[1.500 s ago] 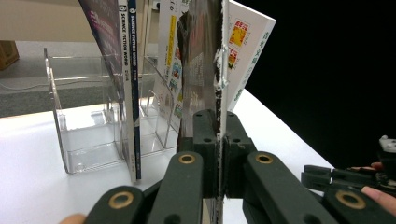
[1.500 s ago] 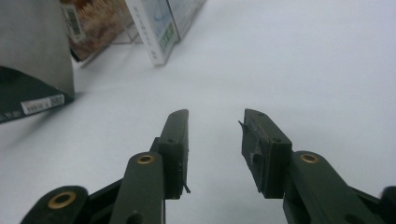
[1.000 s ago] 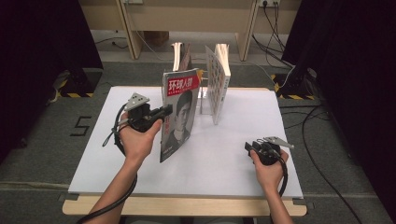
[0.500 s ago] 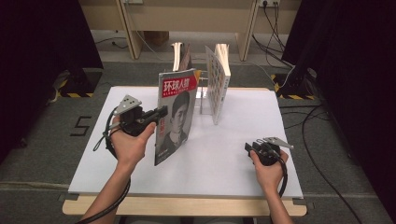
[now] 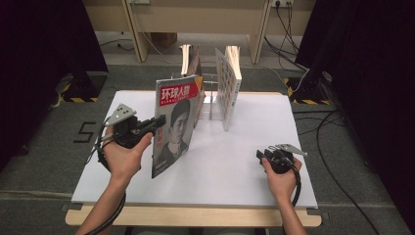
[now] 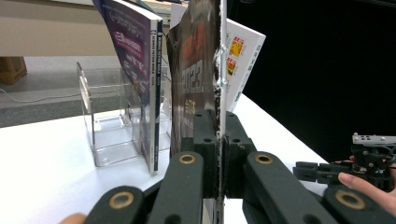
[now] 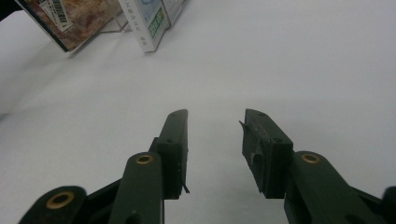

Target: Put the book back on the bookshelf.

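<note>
A magazine (image 5: 175,122) with a red title band and a portrait cover stands tilted on the white table (image 5: 235,147), left of centre. My left gripper (image 5: 155,125) is shut on its left edge; in the left gripper view the magazine's edge (image 6: 218,70) runs up between the closed jaws. A clear acrylic rack (image 5: 211,100) behind holds a leaning book (image 5: 195,61) and a white book (image 5: 229,85). My right gripper (image 5: 260,155) rests low on the table at the right, open with nothing between its fingers (image 7: 173,140).
The clear rack (image 6: 112,126) and a dark-covered book (image 6: 140,60) stand just beyond the held magazine in the left gripper view. The right hand's gripper (image 6: 369,161) appears at that view's far right. Table legs and cables lie beyond the far edge.
My left gripper has drawn the magazine toward the left and nearer the front edge, away from the rack. The right gripper has stayed put.
</note>
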`<state>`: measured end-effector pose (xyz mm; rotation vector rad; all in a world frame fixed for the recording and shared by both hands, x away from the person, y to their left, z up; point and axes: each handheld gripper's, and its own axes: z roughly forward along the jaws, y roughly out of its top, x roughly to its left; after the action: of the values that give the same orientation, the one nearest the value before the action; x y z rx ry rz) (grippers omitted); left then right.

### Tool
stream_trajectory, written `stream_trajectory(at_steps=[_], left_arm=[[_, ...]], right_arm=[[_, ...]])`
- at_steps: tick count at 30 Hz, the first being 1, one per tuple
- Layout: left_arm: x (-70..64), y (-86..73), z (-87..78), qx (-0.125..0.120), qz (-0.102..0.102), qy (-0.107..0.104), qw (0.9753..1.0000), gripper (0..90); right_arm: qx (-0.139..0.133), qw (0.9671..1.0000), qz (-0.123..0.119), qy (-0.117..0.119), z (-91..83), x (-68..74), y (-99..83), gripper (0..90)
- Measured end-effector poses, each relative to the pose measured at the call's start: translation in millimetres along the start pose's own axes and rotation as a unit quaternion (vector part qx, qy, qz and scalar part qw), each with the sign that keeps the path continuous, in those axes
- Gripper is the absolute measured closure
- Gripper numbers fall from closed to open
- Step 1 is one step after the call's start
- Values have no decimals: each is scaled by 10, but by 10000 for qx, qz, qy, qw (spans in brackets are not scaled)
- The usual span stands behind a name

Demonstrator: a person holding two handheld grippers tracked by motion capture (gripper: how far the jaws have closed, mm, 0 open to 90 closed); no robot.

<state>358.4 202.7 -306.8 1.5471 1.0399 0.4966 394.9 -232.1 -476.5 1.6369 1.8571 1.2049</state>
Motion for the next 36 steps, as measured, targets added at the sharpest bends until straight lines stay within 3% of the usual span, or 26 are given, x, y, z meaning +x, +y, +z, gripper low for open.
stream_trajectory(at_steps=[14, 26, 36], left_arm=[[100, -56, -266, -53, -34, 70, 10000, 867], [187, -99, -492, -167, -66, 248, 9995, 866], [232, -99, -490, -223, -98, 329, 9992, 866]], right_arm=[[33, 10000, 10, -4, 12, 0, -7, 611], [37, 10000, -13, -18, 23, -4, -11, 610], [53, 10000, -18, -26, 23, -5, -14, 610]])
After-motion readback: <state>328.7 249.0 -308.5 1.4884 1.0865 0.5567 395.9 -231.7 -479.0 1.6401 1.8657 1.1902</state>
